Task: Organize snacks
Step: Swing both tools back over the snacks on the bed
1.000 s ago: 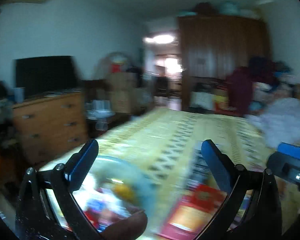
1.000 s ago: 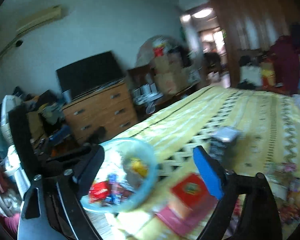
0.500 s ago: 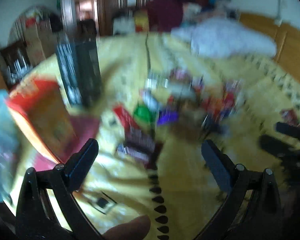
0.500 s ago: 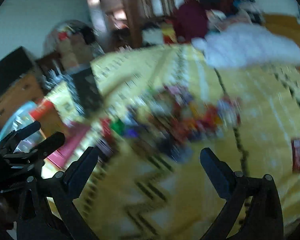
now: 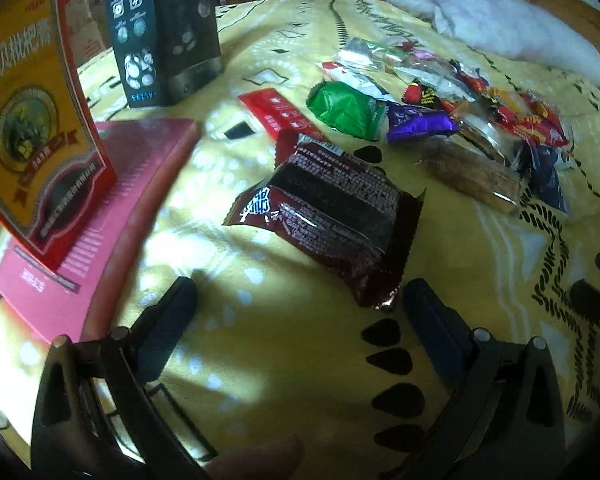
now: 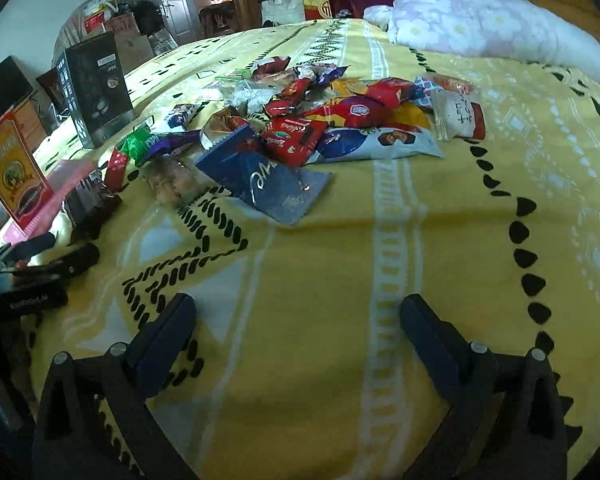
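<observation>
Left wrist view: left gripper (image 5: 298, 298) seen w/ jaws apart, nothing held; dark brown snack packet (image 5: 328, 208) lies just ahead, btwn fingers' line.
Right gripper (image 6: 296, 312): jaws apart, nothing held, over bare yellow blanket (image 6: 340, 264).
Boxes: red-yellow box (image 5: 28, 120) upright on flat pink box (image 5: 112, 200); black box (image 5: 164, 28) upright behind; contents not seen.
Snack pile (image 6: 340, 120): mid-bed, well apart from right gripper.
Edge: pillow (image 6: 492, 28) beyond pile.

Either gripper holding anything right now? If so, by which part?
Nothing held. Left gripper is open, just short of the dark maroon foil snack packet; right gripper is open over bare yellow bedspread.
</observation>
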Tool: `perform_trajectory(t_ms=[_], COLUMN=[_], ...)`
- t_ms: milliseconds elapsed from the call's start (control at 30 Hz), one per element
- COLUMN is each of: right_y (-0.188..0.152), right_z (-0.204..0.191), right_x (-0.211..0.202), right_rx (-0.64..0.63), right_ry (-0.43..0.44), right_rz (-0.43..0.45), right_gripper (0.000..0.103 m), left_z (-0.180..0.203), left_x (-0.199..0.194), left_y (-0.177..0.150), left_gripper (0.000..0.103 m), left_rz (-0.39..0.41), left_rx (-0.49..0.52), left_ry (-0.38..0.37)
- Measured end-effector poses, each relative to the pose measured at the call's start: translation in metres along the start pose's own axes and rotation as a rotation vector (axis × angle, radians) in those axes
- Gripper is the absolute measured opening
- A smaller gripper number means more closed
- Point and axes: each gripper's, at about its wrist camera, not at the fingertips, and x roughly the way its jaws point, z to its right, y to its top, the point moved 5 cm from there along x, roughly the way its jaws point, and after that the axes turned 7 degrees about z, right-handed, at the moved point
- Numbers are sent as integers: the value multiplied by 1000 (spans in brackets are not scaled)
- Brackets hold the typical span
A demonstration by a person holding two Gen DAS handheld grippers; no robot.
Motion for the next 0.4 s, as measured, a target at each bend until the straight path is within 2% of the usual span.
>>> perform_trajectory(t_ms=[400], right_y=[2], right_z=[-5], right_x=[10], right_rx=[-11], right_ry=[0], right_rz=[14], right_gripper=[103], left_z=[2], left_x=[13], left_y=[0], left_gripper=[103], left_rz=[14], left_rx=[10], left_ry=[-13])
